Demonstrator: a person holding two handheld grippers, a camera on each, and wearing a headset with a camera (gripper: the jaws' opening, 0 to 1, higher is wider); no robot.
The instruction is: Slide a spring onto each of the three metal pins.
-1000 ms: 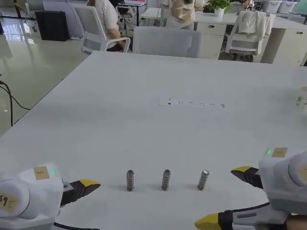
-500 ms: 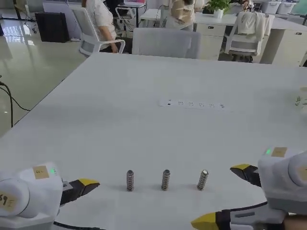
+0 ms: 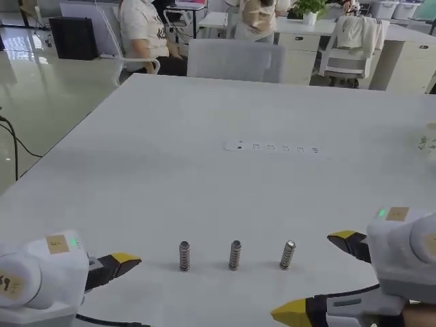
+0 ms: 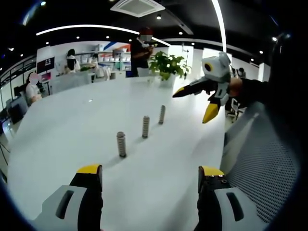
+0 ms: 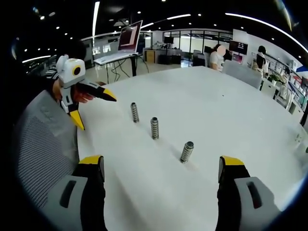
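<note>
So the three springs, left [image 3: 184,256], middle [image 3: 235,255] and right [image 3: 288,255], stand upright on their pins in a row, low centre of the head view, on the white table [image 3: 204,136]. Left gripper [image 4: 150,171] sits bottom left, jaws spread wide. Right gripper [image 3: 313,276] sits bottom right, near the row, jaws spread wide too.

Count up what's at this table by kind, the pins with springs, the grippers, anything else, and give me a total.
Pins with a spring on: 3
Grippers: 2, left gripper and right gripper, both open
Socket strip: 1
Total: 6
</note>
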